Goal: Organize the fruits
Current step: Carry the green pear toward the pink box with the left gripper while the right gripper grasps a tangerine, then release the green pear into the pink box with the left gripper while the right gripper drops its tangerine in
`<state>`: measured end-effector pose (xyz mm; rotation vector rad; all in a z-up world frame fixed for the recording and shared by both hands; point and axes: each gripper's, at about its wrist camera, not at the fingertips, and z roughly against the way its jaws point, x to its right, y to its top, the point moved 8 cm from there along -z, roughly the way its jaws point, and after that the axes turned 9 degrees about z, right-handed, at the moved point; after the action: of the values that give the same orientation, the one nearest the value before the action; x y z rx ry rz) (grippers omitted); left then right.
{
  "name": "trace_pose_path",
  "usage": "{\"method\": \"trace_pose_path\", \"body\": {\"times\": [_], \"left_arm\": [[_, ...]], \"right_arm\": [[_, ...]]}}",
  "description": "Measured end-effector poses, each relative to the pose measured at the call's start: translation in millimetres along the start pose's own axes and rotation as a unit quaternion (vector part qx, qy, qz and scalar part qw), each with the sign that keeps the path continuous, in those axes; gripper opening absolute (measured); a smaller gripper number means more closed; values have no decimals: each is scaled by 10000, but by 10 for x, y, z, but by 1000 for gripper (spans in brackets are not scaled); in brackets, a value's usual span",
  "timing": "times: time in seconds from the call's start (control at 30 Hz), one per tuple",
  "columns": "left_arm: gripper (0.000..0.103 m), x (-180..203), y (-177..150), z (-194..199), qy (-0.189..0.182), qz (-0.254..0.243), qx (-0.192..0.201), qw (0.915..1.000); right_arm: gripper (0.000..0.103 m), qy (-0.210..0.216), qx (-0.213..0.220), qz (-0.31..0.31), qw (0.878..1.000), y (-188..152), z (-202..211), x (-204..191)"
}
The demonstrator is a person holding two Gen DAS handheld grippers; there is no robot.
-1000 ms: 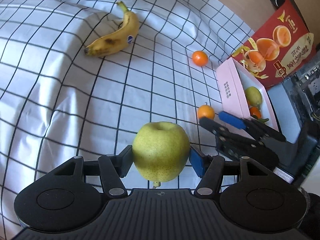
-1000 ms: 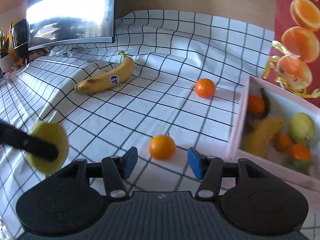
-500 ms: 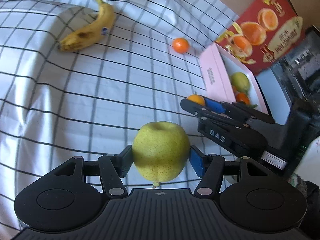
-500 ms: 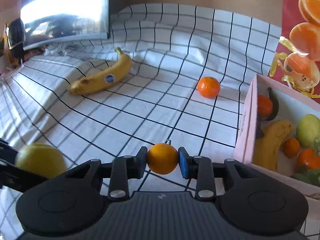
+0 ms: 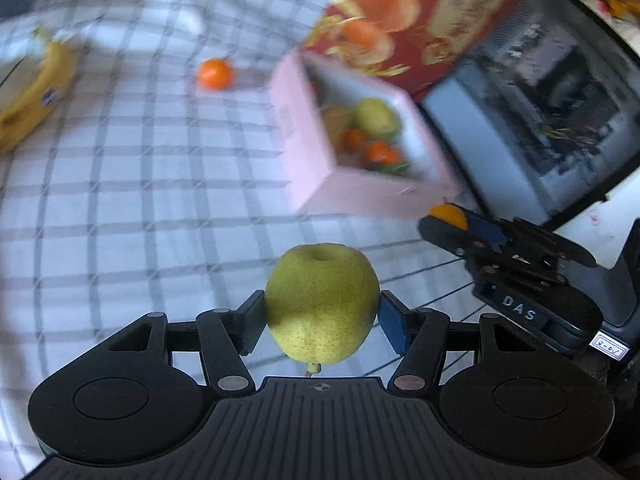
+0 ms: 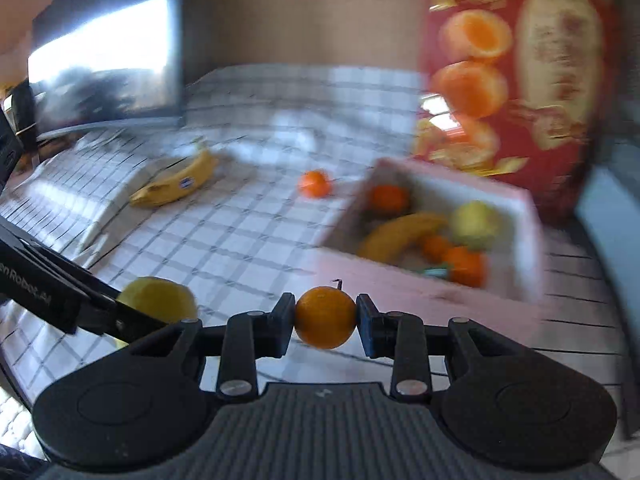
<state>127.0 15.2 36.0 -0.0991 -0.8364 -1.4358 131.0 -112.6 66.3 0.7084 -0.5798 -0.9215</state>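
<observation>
Both grippers loaded, both fruits off the cloth!

The left gripper [image 5: 322,316] is pinching a green pear [image 5: 322,304] squarely between its pads, stem end toward the camera, and the right gripper [image 6: 325,318] is clamped on a small orange [image 6: 325,317], which sits dead centre between its fingers. From the left camera, the pink box [image 5: 316,152] lies at about 12 o'clock beyond the pear, already holding a green fruit and some oranges; the right gripper with its orange shows at 3 o'clock. From the right camera, the box [image 6: 524,240] sits at 1 o'clock past the orange, with a banana inside too. On the checked cloth [image 6: 224,236], a loose banana [image 6: 180,184] lies at 10 o'clock and a loose orange [image 6: 315,183] at 12. Background blurred.
</observation>
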Motion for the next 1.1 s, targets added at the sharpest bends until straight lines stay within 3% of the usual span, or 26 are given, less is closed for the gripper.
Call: {"method": "trace_pose_path", "body": {"times": [0.23, 0.37, 0.5, 0.73, 1.0, 1.1], "left_arm": [[65, 763, 762, -13, -613, -725, 448, 9945], [65, 1068, 1237, -170, -862, -807, 684, 9906], [65, 1069, 1485, -592, -580, -671, 673, 9938], [65, 743, 1516, -1288, -57, -587, 227, 9980], [65, 496, 1449, -1546, 255, -479, 54, 9985], [66, 503, 1395, -1555, 364, -727, 100, 9966]], "right_arm": [[33, -964, 704, -350, 9922, 228, 648, 683], [33, -1367, 1080, -343, 9841, 363, 922, 978], [33, -1515, 1098, -510, 9810, 327, 960, 1181], [32, -1446, 657, -754, 9844, 18, 692, 1267], [32, -1418, 402, -864, 9853, -130, 544, 1266], [32, -1398, 321, -903, 9855, -155, 487, 1254]]}}
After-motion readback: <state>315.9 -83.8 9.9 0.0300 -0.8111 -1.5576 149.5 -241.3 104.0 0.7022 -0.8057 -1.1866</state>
